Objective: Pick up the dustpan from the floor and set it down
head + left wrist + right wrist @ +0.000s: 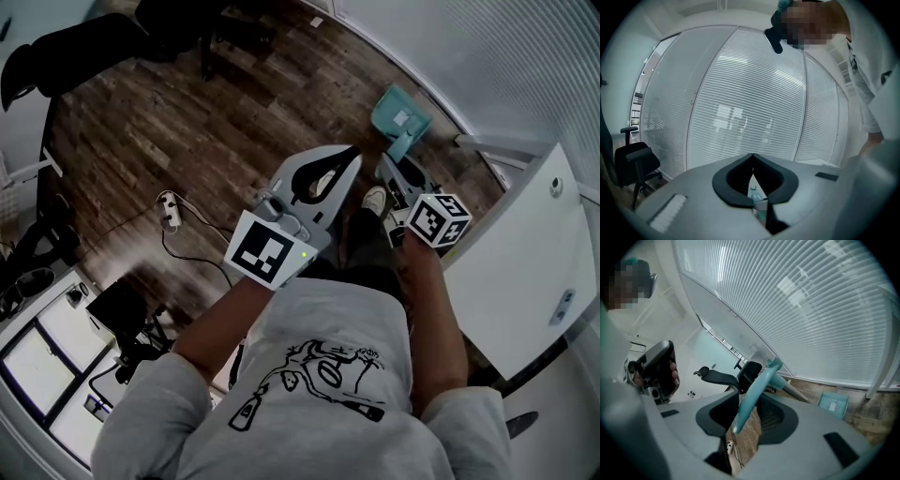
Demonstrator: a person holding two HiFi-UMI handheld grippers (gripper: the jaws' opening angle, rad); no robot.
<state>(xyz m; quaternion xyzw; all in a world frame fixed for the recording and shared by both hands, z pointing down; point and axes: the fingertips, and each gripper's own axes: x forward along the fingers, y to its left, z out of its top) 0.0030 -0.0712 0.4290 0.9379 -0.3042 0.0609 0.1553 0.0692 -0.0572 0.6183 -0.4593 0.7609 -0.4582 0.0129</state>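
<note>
two grippers show nearest, and only one has work. the left gripper (752,155) is empty, its jaws brought together at the tips, so it steadies nothing. the right gripper (750,397) is clamped on the teal handle (761,378) of the dustpan (403,117), and the handle crosses the jaws on a slant rather than square to them.

that slant is the first risk. a smooth, narrow handle held off-square can twist or slide between the pads, and the weight hangs well out from the grip. if it lets go, it would likely fall by the person's shoe (375,199), just below.

further out, the handle bends at a joint into a stem that leads to the pan (833,404). the pan sits low over the wood floor (187,122); whether it is clear of the boards or touching them is hard to tell. a jointed, one-handed load may swing or fold at that joint, so the pan could catch an edge on the boards and come down tilted.

farthest, the pan is close to the blinds (487,56) and a white frame (492,147). a swing that way could knock it against them.
</note>
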